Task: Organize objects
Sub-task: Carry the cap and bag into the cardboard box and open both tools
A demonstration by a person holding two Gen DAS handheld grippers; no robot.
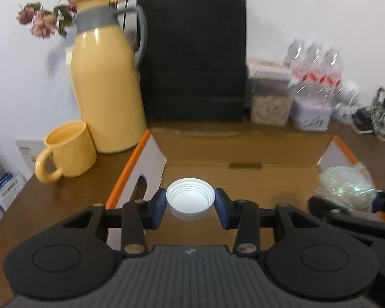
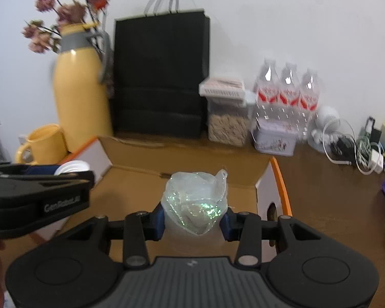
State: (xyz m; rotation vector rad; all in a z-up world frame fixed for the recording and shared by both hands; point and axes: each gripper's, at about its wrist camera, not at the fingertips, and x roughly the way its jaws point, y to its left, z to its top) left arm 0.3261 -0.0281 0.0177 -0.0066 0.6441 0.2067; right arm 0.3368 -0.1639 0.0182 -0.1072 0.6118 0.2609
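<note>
My left gripper (image 1: 190,205) is shut on a white screw lid (image 1: 190,200), open side up, held over the open cardboard box (image 1: 243,179). My right gripper (image 2: 193,218) is shut on a clear glittery bag (image 2: 196,200), also held above the box (image 2: 141,184). In the left wrist view the bag (image 1: 346,187) and the right gripper (image 1: 346,205) show at the right edge. In the right wrist view the left gripper (image 2: 71,173) with the lid (image 2: 71,168) shows at the left.
A yellow jug (image 1: 105,84) with dried flowers and a yellow mug (image 1: 69,151) stand left of the box. A black paper bag (image 1: 195,59), a grain container (image 1: 269,105), water bottles (image 1: 315,69), a tin (image 1: 311,115) and tangled cables (image 2: 356,148) line the back wall.
</note>
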